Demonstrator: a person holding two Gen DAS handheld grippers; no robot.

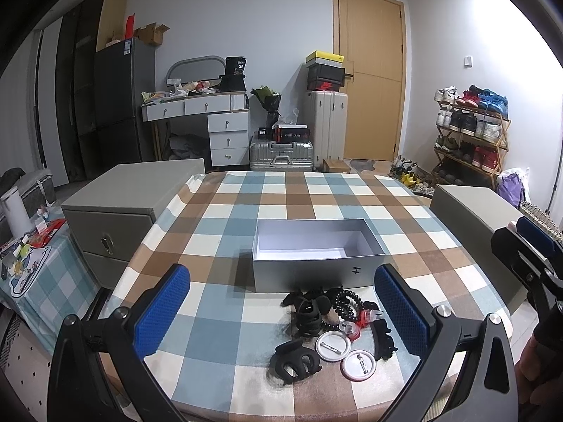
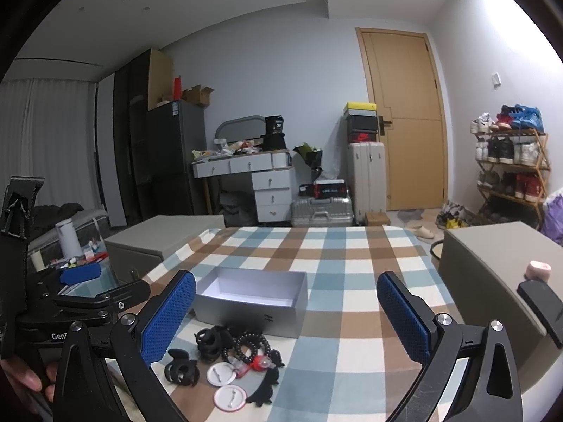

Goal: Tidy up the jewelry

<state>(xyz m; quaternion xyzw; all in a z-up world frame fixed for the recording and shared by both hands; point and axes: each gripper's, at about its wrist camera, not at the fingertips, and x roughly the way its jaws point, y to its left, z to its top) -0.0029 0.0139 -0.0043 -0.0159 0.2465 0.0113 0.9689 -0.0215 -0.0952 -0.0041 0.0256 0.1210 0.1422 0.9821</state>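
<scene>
Left gripper (image 1: 281,316): fingers (image 1: 162,316) spread wide, blue pads facing one another, nothing held. Right gripper (image 2: 286,320): fingers (image 2: 404,320) likewise spread wide and empty. Both are above the near edge of the bench (image 1: 225,218), which is covered in a blue, brown and cream checked cloth.

Grey box (image 1: 316,256): open-topped, white interior, nothing visible inside. In the left wrist view it stands just beyond the fingertips, centred between them. In the right wrist view it sits beyond and toward the left finger.

Jewelry pile (image 1: 334,323): lying on the cloth on the near side of the box, close against its front wall. In the left wrist view it falls between the two fingers, nearer the right one. In the right wrist view it sits just inside the left finger.

Contents noted:
- black claw clip (image 1: 295,362), nearest item on the pile's left;
- two round white pin badges (image 1: 332,346), pin side up, side by side;
- dark bead bracelet (image 2: 251,346);
- small red and clear piece (image 2: 258,362);
- several further black hair clips and ties, tangled; individual pieces cannot be separated.

A hand (image 2: 24,376) grips the left gripper's handle at the lower left of the right wrist view.
</scene>
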